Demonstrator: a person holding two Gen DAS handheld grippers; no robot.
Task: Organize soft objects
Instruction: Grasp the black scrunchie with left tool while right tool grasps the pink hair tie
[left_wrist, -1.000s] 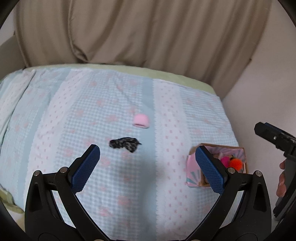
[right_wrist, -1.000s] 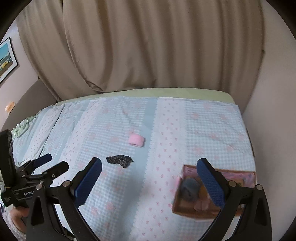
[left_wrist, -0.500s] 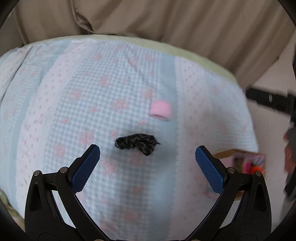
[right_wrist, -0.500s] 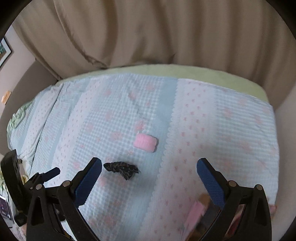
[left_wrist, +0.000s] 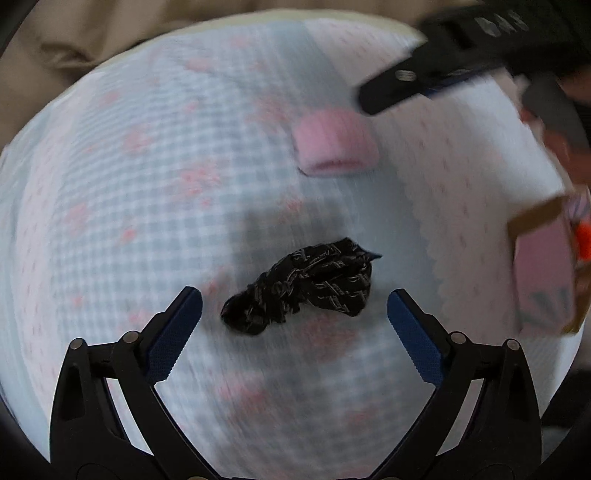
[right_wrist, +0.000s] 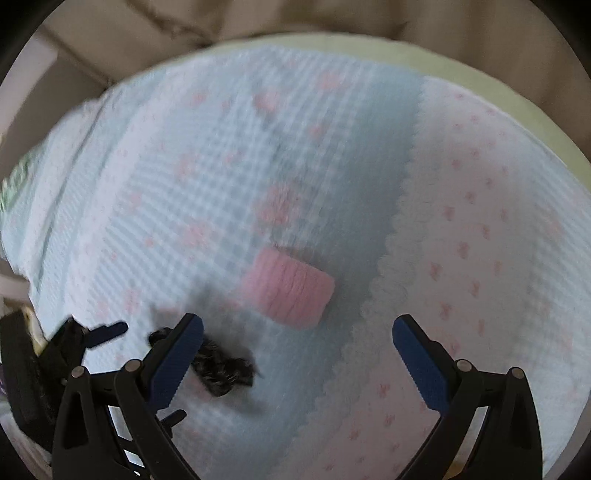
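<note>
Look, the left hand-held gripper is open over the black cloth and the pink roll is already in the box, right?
Not quite. The pink roll is not in the box; it lies on the bedspread, as both wrist views show. The rest holds: the left hand-held gripper is open over the black cloth.

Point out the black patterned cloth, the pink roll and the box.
black patterned cloth (left_wrist: 303, 286): left wrist view, middle of the crumpled bundle.
pink roll (right_wrist: 290, 290): right wrist view, middle of its ribbed side.
box (left_wrist: 537, 218): left wrist view, brown cardboard rim at its near corner.
</note>
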